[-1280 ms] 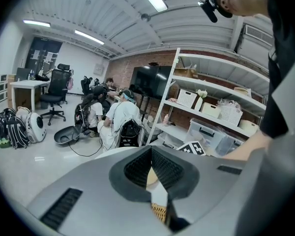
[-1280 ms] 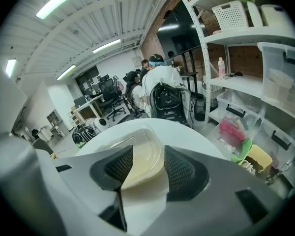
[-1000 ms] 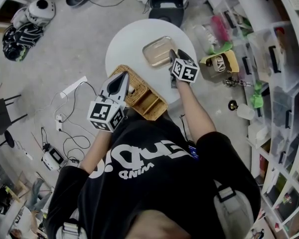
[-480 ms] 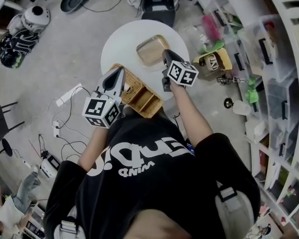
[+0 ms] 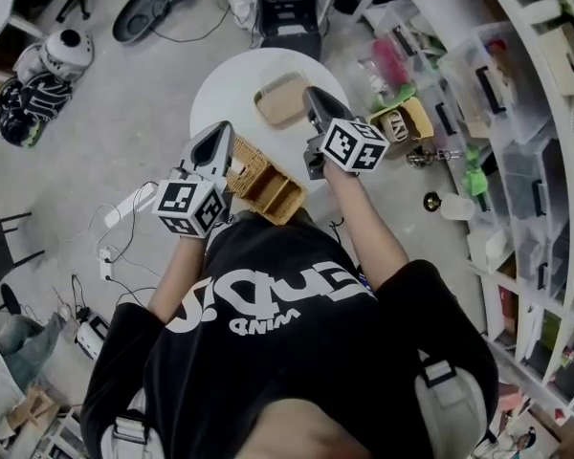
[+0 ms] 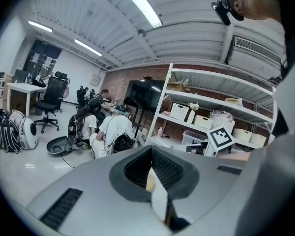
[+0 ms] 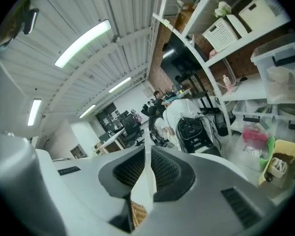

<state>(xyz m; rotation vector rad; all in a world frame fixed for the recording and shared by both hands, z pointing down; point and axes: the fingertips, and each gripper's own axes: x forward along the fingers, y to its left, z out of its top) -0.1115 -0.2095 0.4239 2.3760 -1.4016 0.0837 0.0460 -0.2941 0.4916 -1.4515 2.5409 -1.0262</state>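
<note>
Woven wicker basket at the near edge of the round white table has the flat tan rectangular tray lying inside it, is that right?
Not quite. The flat tan rectangular tray is not inside the woven wicker basket. It lies apart from the basket, farther out on the round white table. The head view shows this.

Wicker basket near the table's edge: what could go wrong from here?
The wicker basket seems to overhang the round table; a nudge from the left gripper beside it could tip it off. The tan tray lies close to the right gripper, so a swing might shove it.
</note>
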